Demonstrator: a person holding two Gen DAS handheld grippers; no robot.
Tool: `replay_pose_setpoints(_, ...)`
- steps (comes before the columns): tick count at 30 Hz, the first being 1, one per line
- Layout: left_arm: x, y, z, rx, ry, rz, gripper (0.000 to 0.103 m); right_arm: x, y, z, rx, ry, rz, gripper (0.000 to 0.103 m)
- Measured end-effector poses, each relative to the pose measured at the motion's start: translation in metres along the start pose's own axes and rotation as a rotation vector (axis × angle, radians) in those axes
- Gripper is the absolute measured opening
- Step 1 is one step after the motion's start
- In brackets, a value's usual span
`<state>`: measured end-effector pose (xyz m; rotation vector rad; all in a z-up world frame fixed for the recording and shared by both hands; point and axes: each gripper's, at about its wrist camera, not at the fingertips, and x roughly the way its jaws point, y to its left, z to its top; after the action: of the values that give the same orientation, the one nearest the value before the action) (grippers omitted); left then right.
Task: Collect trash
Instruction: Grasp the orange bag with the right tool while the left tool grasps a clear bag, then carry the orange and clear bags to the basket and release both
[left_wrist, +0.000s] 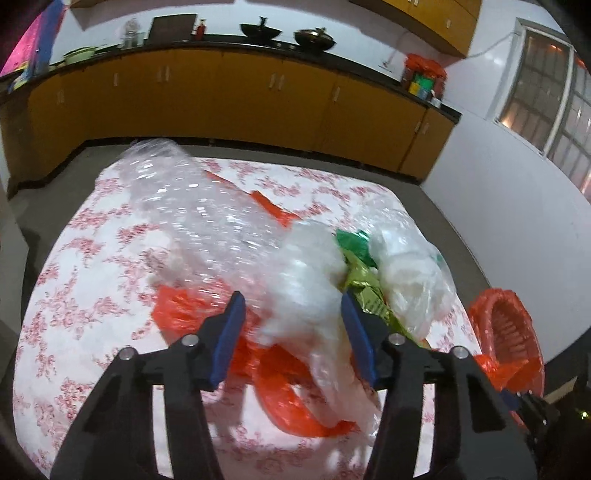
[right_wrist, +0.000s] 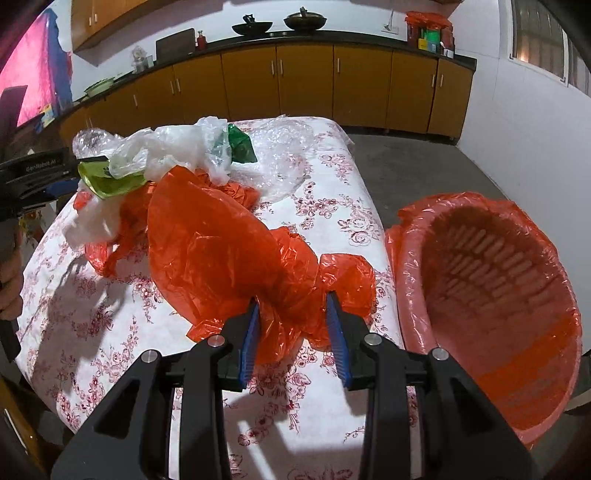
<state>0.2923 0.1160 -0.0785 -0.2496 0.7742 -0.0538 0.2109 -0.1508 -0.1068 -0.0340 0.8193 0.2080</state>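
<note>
While crinkled orange film (right_wrist: 229, 236) bunches, clear bubbly plastic (left_wrist: 207, 221) seemingly blurs.

Ahead of the right jaws: orange bag (right_wrist: 221, 240) heaped, blocks the straight path. To their right the lined basket (right_wrist: 487, 295) gapes open, mouth unobstructed. Ahead of the left jaws: clear plastic (left_wrist: 207, 221) and wrappers (left_wrist: 362, 280) crowd the surface (left_wrist: 92, 295); bare cloth only to their left.

Left wrist view: close behind left tool (left_wrist: 291, 321), angled down over bench (left_wrist: 92, 266), facing yellow cabinets (left_wrist: 221, 103) | Right wrist view: close behind right tool (right_wrist: 291, 317), angled down at bench (right_wrist: 110, 332) edge, red-lined basket (right_wrist: 498, 295) alongside | Shared: floral bench top, plastic pile (right_wrist: 177, 155), basket (left_wrist: 509, 332), cabinets (right_wrist: 295, 81)
</note>
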Motion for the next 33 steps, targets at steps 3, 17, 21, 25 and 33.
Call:
replay_pose_setpoints(3, 0.004, -0.007, -0.004, 0.027, 0.015, 0.006, 0.041, 0.0, 0.0, 0.0, 0.0, 0.0, 0.0, 0.035)
replay_pose_setpoints(17, -0.029, 0.001, -0.009, 0.018, -0.05, 0.012, 0.02, -0.014, -0.003, 0.001, 0.015, -0.019, 0.006, 0.035)
replay_pose_setpoints(21, -0.049, 0.008, -0.013, 0.007, -0.075, 0.016, 0.02, -0.022, -0.002, 0.002, 0.016, -0.034, 0.011, 0.035)
replay_pose_setpoints(25, -0.069, 0.013, -0.014, -0.005, -0.102, 0.015, 0.02, -0.031, -0.005, 0.003, 0.028, -0.05, 0.011, 0.035)
replay_pose_setpoints(33, -0.1, -0.012, -0.016, 0.024, -0.139, -0.033, 0.02, -0.054, -0.023, 0.007, 0.087, -0.083, -0.031, 0.035)
